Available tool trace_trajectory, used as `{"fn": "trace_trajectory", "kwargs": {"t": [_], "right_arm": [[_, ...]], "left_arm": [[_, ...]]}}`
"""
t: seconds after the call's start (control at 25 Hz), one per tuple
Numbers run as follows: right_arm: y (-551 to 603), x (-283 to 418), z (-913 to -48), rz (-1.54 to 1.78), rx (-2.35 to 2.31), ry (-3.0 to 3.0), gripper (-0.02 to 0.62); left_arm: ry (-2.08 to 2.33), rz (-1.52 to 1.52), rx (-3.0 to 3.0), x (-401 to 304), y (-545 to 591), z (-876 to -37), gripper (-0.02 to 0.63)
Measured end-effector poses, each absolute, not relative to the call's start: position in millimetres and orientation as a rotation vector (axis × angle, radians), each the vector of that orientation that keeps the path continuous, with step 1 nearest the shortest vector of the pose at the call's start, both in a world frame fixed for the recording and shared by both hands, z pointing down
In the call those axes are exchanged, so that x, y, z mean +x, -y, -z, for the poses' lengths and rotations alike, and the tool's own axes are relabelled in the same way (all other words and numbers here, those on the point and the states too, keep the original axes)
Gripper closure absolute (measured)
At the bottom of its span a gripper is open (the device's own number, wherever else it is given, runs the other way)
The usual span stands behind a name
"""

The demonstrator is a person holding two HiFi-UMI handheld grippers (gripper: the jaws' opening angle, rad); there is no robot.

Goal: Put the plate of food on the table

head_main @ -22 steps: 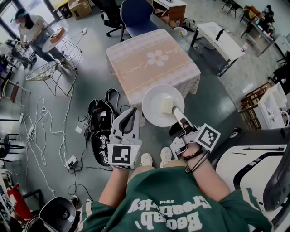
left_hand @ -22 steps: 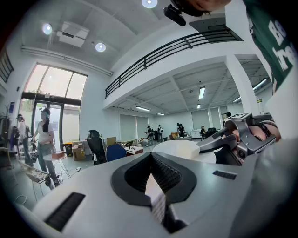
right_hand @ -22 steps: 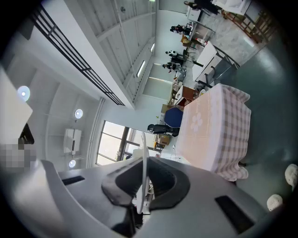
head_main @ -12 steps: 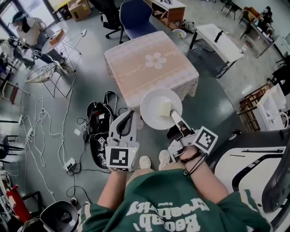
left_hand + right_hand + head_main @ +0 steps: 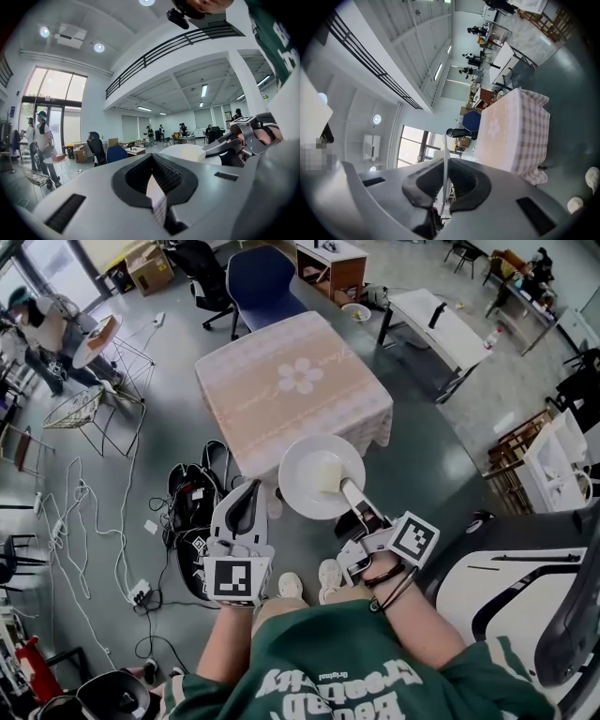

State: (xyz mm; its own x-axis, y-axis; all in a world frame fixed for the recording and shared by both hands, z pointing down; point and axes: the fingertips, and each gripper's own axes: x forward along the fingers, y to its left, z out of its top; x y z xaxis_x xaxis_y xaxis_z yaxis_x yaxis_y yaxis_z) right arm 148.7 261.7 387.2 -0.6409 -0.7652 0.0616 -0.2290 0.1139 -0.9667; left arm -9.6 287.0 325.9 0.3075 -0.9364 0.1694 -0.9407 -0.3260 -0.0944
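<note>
Shifted slightly left since a moment ago, the plate (image 5: 300, 493) hangs level just ahead of our right tool (image 5: 349, 491), which we keep clamped on its near rim so the food (image 5: 329, 474) stays put short of the bench (image 5: 281, 404), our left tool (image 5: 248, 491) shut and empty beside it.

plate (image 5: 302, 488): white, rim pinched in right claw (image 5: 346, 488)
food (image 5: 328, 474): pale block just past claw tips
table (image 5: 291, 390): flowered cloth, ahead of claw

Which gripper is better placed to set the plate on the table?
The right gripper: its jaws clamp the rim of the plate, near the edge of the table. The left gripper is shut on nothing, beside the plate.
</note>
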Motion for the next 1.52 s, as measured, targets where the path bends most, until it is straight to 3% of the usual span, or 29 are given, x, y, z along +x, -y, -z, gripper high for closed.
{"fn": "trace_trajectory", "kwargs": {"t": [0.56,1.52], "right_arm": [[-225.9,188.9,-392.9,1.558,-0.918,-1.916,0.565],[-98.6,148.8,-398.2,1.523,-0.98,-1.897,0.565]], "left_arm": [[1.858,-0.298,2.518,27.2,-254.3,-321.7,0.597],[1.805,-0.237,2.598,-13.4,-105.4,-328.6,0.597]]}}
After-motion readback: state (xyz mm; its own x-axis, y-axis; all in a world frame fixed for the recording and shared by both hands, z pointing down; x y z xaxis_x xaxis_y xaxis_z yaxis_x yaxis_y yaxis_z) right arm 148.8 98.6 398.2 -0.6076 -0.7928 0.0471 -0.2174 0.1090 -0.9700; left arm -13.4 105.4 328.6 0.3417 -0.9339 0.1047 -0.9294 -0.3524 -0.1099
